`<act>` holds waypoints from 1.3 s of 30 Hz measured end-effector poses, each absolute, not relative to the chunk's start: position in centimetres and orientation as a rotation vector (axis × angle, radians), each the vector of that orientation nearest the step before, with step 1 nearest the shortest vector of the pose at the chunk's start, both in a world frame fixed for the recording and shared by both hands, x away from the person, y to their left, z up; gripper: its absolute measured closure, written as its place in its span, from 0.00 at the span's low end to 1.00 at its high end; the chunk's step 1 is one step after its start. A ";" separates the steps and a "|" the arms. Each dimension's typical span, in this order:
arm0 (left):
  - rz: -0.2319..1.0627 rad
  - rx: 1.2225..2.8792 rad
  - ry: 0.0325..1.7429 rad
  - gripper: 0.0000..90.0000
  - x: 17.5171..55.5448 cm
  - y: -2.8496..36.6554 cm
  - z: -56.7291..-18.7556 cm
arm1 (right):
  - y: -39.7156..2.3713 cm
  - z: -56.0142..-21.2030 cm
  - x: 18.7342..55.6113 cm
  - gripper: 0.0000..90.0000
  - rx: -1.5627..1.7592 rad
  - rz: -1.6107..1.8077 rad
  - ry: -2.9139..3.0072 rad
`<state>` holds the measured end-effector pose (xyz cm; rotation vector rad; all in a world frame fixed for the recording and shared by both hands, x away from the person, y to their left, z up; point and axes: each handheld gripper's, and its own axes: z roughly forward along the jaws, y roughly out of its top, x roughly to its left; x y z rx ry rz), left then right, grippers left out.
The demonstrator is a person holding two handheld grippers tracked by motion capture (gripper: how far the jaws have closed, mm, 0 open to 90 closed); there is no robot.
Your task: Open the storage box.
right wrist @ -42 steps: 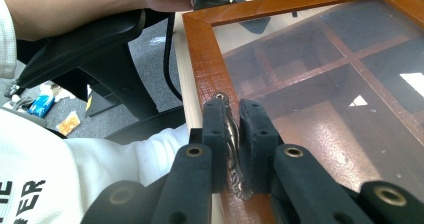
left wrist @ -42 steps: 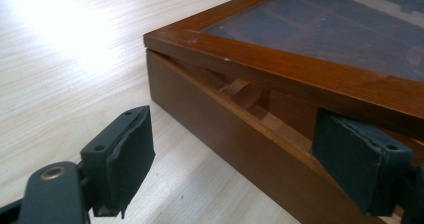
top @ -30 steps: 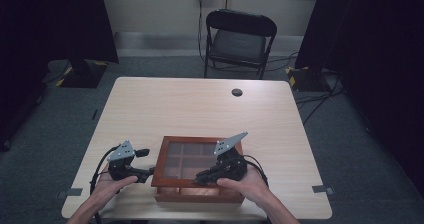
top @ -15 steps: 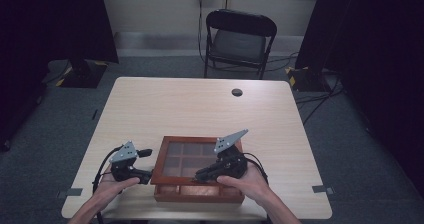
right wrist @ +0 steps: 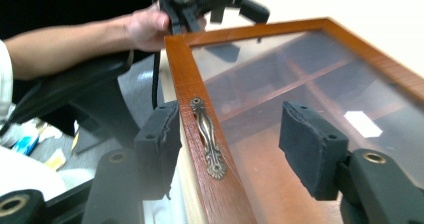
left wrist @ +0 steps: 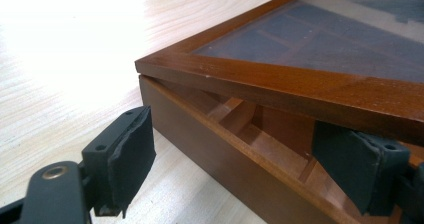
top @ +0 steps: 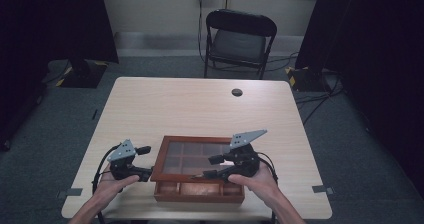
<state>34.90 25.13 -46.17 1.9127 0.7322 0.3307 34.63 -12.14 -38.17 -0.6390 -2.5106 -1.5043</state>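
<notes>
Lifting glass lid [top: 196,154] off box [top: 199,191] at near table [top: 200,104] edge. Right gripper [right wrist: 227,134] spread wide astride front rail and brass handle [right wrist: 207,136]; left gripper [left wrist: 250,159] agape at box corner. Rigid wood, fragile slick pane: best pinched on frame, never glass.

Reddish-brown wooden box [top: 199,173] with dark glass lid, brass handle [right wrist: 207,136], pale woodgrain table [top: 200,109], black chair [top: 239,41].
</notes>
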 end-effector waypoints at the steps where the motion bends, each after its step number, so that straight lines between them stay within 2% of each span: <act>1: 0.330 1.905 0.736 0.19 34.9 25.1 -46.1 | -12.1 -38.2 34.6 0.44 -0.639 -1.504 -2.511; 5: 0.327 1.900 0.727 0.19 34.9 25.1 -45.8 | -14.1 -38.1 34.4 0.39 -0.696 -1.573 -2.503; 18: 0.353 1.865 0.722 0.20 35.3 24.7 -44.7 | -16.2 -39.1 34.0 0.31 -0.746 -1.592 -2.548; 39: 0.325 1.841 0.760 0.23 36.4 24.3 -43.7 | -17.0 -38.6 34.0 0.29 -0.768 -1.650 -2.585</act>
